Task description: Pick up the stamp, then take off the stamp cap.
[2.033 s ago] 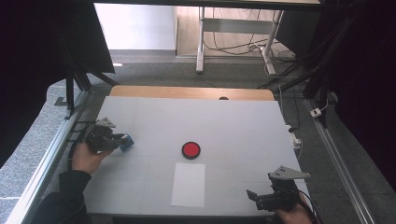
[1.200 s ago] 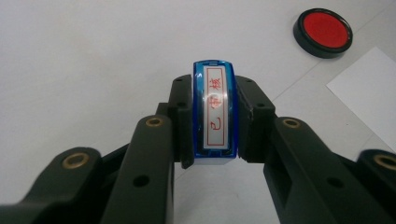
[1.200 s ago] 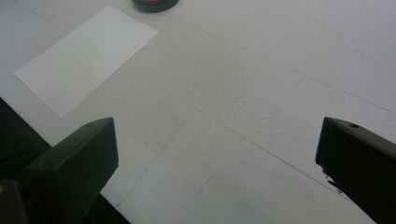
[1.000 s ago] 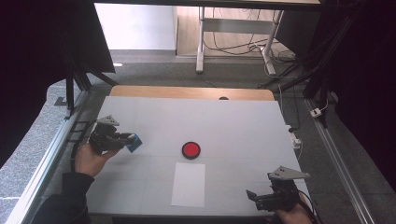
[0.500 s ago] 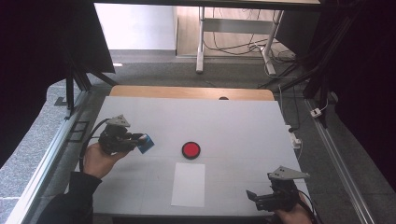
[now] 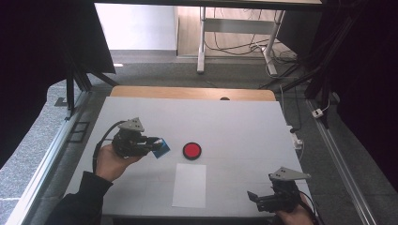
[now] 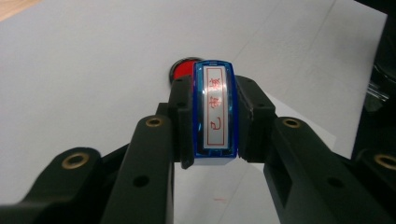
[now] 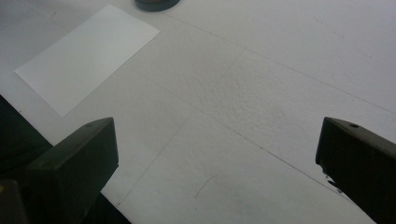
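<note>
So a blue stamp (image 6: 160, 148) is being clamped tight by the left gripper (image 6: 152, 146), held above the counter (image 6: 244, 122) just to the left of the red ink pad (image 6: 192, 150), and it's gripped by its narrow sides, presumably so the printing face can be kept free for inking. The pad is sat right above the white sheet of paper (image 6: 189, 184), which looks deliberate: ink first, then a short hop down to the paper. The right gripper (image 6: 263, 200) is parked at the near right corner with its fingers (image 8: 74, 154) spread wide and nothing held between them, probably just kept out of the way, or ready for the sheet to be pinned down. From the high view the whole layout can be read, but the stamp is only a blue blob there. In the left gripper view the label strip with red characters (image 7: 215, 107) can be made out, and the pad is glimpsed straight behind it. The right gripper view adds the paper's corner up close.
</note>
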The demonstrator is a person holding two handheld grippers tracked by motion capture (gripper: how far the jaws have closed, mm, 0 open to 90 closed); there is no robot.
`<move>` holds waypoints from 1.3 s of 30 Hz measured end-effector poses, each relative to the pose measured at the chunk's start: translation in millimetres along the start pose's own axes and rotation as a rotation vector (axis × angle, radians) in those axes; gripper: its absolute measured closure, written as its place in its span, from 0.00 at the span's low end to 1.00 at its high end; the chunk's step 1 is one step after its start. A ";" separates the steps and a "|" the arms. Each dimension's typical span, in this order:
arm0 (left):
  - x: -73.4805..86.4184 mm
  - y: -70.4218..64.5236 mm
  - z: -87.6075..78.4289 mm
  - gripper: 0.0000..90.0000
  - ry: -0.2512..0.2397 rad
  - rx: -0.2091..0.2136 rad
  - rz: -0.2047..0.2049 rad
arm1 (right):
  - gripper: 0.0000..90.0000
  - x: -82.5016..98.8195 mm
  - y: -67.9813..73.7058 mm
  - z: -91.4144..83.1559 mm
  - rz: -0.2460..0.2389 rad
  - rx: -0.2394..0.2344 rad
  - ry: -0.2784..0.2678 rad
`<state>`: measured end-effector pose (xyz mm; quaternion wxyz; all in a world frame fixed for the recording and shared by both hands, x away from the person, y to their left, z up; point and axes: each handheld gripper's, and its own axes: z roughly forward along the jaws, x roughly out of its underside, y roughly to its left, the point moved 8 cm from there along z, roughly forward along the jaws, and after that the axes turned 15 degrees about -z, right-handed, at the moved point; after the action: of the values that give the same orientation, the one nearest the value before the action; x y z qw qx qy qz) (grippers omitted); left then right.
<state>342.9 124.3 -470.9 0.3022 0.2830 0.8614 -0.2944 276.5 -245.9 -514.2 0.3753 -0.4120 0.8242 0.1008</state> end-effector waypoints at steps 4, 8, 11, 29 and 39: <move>-2.0 -9.3 4.6 0.79 0.001 0.027 0.017 | 0.00 0.0 -0.1 0.0 0.000 0.000 0.000; -3.0 -16.9 8.3 0.79 0.004 0.049 0.033 | 0.00 0.0 0.2 0.0 -0.001 -0.001 0.000; -4.3 -23.0 9.9 0.79 -0.001 0.069 0.044 | 0.00 0.0 0.9 0.0 -0.010 0.000 0.005; -7.8 -59.0 18.3 0.79 -0.013 0.124 0.166 | 0.00 -0.7 1.5 -0.4 -0.006 -0.011 -0.008; -6.9 -63.7 20.0 0.79 -0.007 0.151 0.172 | 0.00 -1.7 2.5 -1.5 -0.020 -0.015 -0.015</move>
<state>312.1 66.2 -457.6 0.3072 0.3767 0.8083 -0.3322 274.4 -244.0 -512.3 0.3794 -0.4224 0.8163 0.1065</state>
